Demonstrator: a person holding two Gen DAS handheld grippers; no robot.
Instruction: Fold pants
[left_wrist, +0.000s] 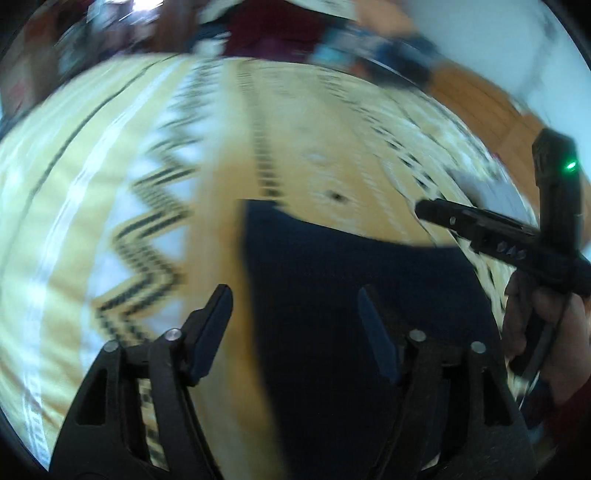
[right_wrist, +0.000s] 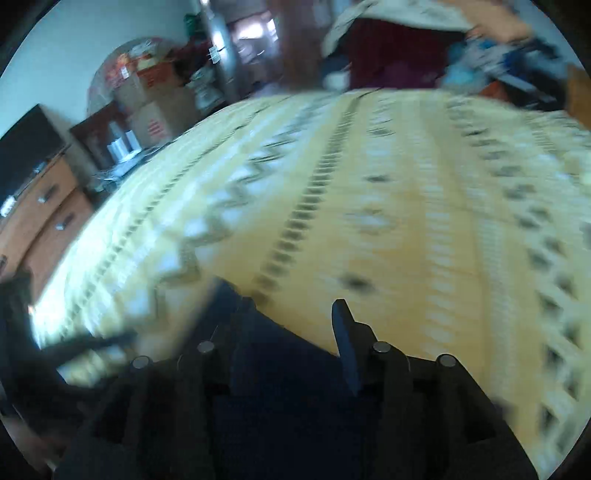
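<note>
Dark navy pants lie on a yellow patterned bedspread. In the left wrist view my left gripper is open above the pants' left edge; one finger is over the bedspread, the other over the fabric. The right gripper shows at the right of that view, held in a hand, over the pants' far right edge. In the right wrist view the right gripper is open, low over the pants. Both views are motion-blurred.
The bedspread fills most of the right wrist view. Past the bed's far side are cardboard boxes, a wooden dresser, dark red fabric and clutter. A wooden surface lies at the upper right of the left wrist view.
</note>
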